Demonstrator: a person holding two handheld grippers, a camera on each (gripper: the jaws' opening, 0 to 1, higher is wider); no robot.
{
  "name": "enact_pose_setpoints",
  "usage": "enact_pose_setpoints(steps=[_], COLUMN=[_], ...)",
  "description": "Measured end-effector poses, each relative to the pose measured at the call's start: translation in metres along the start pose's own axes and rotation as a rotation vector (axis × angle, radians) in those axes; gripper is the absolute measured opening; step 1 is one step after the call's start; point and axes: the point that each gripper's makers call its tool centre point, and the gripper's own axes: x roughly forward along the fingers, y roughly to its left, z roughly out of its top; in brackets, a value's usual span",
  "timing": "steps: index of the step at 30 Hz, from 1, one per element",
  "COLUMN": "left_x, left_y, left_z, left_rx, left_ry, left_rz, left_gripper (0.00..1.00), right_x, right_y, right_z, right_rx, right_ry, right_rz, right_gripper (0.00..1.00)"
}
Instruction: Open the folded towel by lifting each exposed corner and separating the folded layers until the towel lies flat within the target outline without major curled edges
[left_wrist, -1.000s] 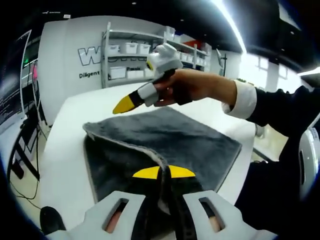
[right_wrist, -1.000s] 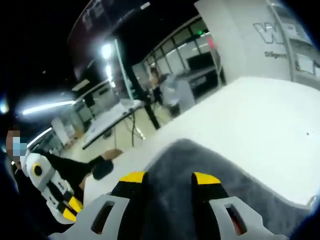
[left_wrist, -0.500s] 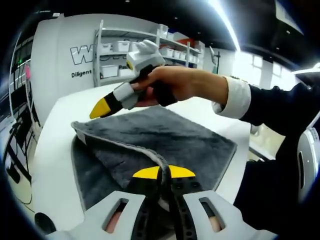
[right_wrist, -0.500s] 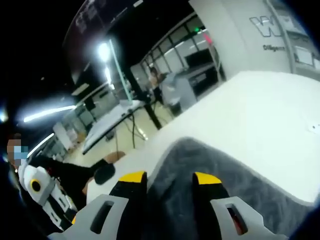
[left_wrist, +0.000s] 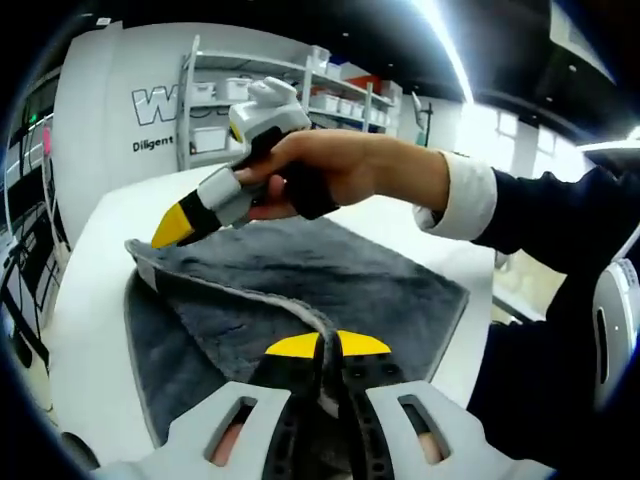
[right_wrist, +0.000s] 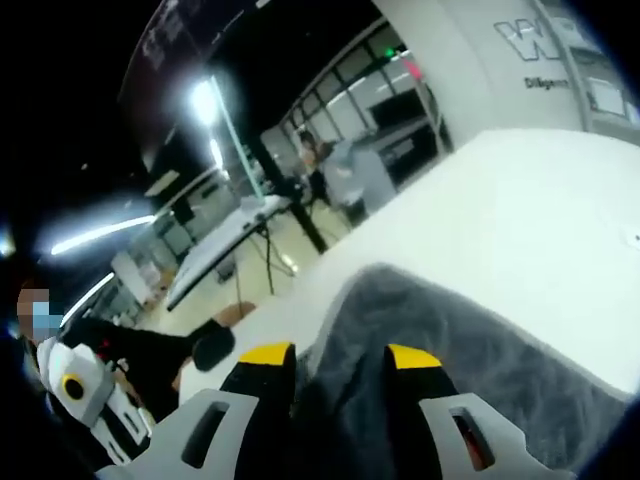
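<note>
Lying on the white surface (left_wrist: 85, 300), the grey towel (left_wrist: 330, 290) is the landmark for all positions below.

Left gripper view:
- Towel partly unfolded; upper layer raised off the lower one, its pale piped edge running from the far-left corner toward the camera.
- Left gripper (left_wrist: 328, 345): yellow-tipped jaws drawn together, pinching that raised edge between them. Holding the towel.
- Right gripper (left_wrist: 185, 222), held in a person's hand (left_wrist: 330, 175), sits above the towel's far-left corner; yellow tip just over or touching the fabric, contact cannot be told. Its jaws look nearly together from this angle, but the gap is not readable here.
- White cuff (left_wrist: 468, 195) and dark sleeve (left_wrist: 560, 215) extend to the right of the towel.
- Beyond the towel: white wall with lettering, shelving (left_wrist: 300, 100) with white bins.

Right gripper view:
- Shows what the other does not: the gap of the right gripper (right_wrist: 340, 356). Jaws stand moderately apart, with towel (right_wrist: 470, 350) fabric bulging up between and beyond the yellow tips. Nothing clamped.
- Towel edge ends close beyond the tips; bare white surface (right_wrist: 520, 210) past it.
- Left of the towel, low down: the person's dark sleeve (right_wrist: 140, 350).
- Far beyond the towel: other tables, ceiling strip lights.
</note>
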Motion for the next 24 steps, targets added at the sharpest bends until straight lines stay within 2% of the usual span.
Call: enact_pose_setpoints(steps=[15,23,24], left_x=[0.008,0.013,0.014], left_y=[-0.005,-0.006,-0.007], left_z=[0.003,0.004,0.004], left_rx=[0.004,0.005,0.009], left_ry=[-0.006,-0.008,-0.006], left_rz=[-0.024,-0.035,-0.038], left_gripper=[0.04,0.04,0.04], right_x=[0.016,0.017,0.020], right_y=[0.002,0.006,0.002], right_z=[-0.008,-0.016,-0.012], right_rx=[-0.048,-0.071,-0.073], right_ry=[0.035,0.044,0.048], right_rz=[-0.029,-0.045,-0.050], right_gripper=[0.31,0.32,0.32])
